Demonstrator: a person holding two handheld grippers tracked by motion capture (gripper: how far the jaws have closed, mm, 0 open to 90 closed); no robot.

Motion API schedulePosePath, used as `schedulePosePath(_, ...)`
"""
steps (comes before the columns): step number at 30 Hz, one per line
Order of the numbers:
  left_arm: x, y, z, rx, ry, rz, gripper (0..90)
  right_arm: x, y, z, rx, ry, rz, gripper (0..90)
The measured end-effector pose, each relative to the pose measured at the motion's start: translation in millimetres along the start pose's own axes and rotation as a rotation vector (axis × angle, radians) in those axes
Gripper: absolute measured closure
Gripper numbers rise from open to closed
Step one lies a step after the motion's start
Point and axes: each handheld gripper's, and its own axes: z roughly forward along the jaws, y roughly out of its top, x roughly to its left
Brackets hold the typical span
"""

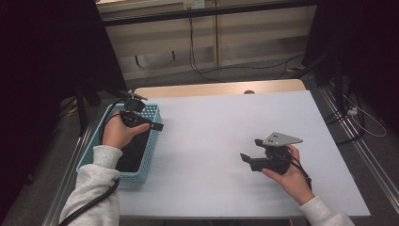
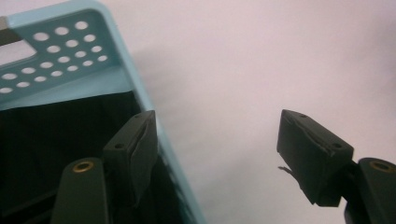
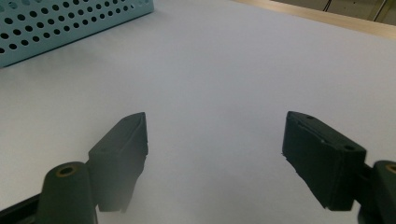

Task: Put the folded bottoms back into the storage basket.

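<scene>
The light-blue perforated plastic basket (image 1: pixel 151 123) sits upright at the tabletop's nine o'clock edge, holding something dark.

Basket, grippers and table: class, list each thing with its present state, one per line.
Basket: upright at the table's left edge, something dark and flat lying inside.
Left gripper: open, empty, over the basket's right wall.
Right gripper: open, empty, above bare table.
Table: white top bare.
</scene>
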Motion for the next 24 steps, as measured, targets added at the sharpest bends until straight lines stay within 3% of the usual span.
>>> schedulePosePath(7,-10.9,-1.5,7.7,-0.003,-0.014,0.019,26.7,-3.4,-3.7,-4.2,0.008,0.003,0.006,21.7)
schedulePosePath(15,-17.6,-7.0,16.3,-0.013,-0.038,0.012,24.2,-6.8,-8.1,-11.1,0.019,0.001,0.013,21.4)
schedulePosePath(24,-25.5,-14.5,15.7,-0.026,-0.076,0.034,23.2,-12.0,-11.5,-15.7,0.027,0.002,0.021,21.1)
